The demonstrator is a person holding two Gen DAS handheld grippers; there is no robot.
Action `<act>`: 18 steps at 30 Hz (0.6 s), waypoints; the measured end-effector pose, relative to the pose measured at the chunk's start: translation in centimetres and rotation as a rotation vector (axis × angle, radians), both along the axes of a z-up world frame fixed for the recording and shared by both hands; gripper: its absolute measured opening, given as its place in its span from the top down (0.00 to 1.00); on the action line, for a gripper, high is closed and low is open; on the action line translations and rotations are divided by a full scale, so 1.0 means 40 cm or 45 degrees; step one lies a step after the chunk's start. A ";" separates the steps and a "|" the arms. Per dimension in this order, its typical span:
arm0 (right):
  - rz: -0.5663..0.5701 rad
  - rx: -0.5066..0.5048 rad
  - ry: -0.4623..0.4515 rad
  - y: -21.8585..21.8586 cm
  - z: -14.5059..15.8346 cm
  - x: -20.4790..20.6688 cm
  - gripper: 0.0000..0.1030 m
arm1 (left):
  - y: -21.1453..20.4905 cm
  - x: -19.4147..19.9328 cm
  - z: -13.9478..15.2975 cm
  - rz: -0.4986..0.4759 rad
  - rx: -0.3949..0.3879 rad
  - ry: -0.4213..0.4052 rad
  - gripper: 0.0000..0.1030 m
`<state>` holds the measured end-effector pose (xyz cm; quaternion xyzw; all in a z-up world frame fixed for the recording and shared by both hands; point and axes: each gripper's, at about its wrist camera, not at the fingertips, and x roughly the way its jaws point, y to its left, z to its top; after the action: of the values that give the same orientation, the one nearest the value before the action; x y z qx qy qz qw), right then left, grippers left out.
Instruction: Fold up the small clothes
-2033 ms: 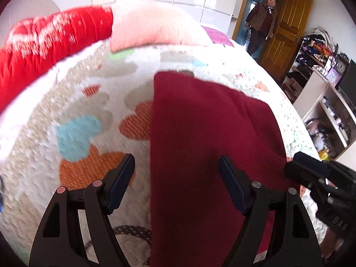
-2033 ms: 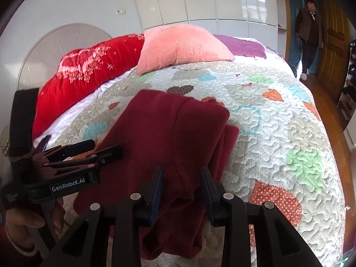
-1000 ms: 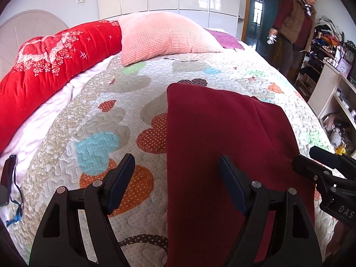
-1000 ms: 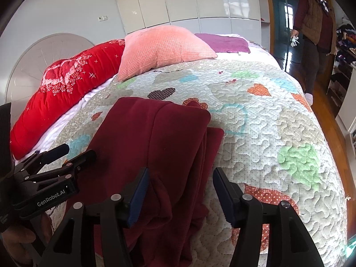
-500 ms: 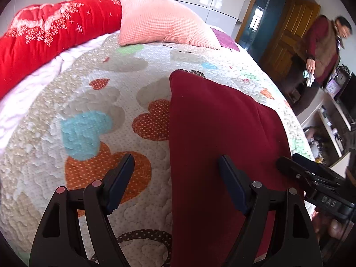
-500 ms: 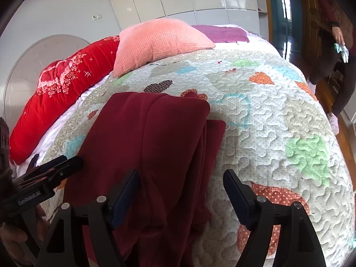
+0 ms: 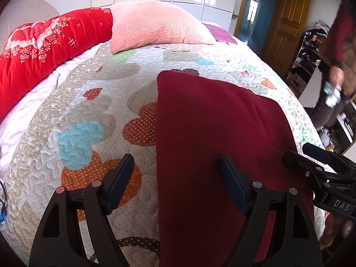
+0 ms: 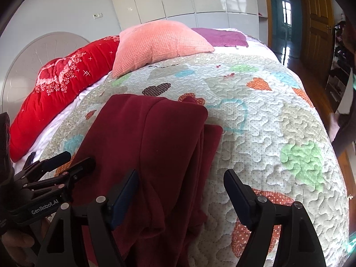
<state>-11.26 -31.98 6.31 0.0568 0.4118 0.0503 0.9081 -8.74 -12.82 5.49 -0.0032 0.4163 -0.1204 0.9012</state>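
Left tongs (image 7: 175, 178) apart; right tongs (image 8: 181, 192) apart, nothing clamped; maroon garment (image 7: 211, 133) folded on bed (image 8: 278, 115), near edge cut off at frame bottom.

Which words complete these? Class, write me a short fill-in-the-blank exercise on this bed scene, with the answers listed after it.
1. The folded garment lying on the quilt is dark ____ in colour.
2. Both the left gripper and the right gripper have their jaws ____.
3. The pink pillow lies beside a ____ bolster with white flowers.

Answers: red; open; red
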 end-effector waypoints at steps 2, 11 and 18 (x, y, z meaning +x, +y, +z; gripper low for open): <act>0.000 0.007 0.002 -0.003 -0.001 0.000 0.25 | -0.003 0.003 -0.005 -0.003 -0.001 0.007 0.23; -0.018 0.034 0.007 -0.018 -0.011 -0.001 0.24 | -0.007 0.015 -0.014 0.000 0.014 0.026 0.17; -0.039 -0.001 -0.051 -0.023 0.022 -0.032 0.24 | -0.031 -0.002 0.010 0.013 0.132 -0.056 0.17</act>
<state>-12.54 -32.88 7.19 0.0618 0.3925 0.0373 0.9169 -8.83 -14.04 5.88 0.0438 0.4021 -0.0940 0.9097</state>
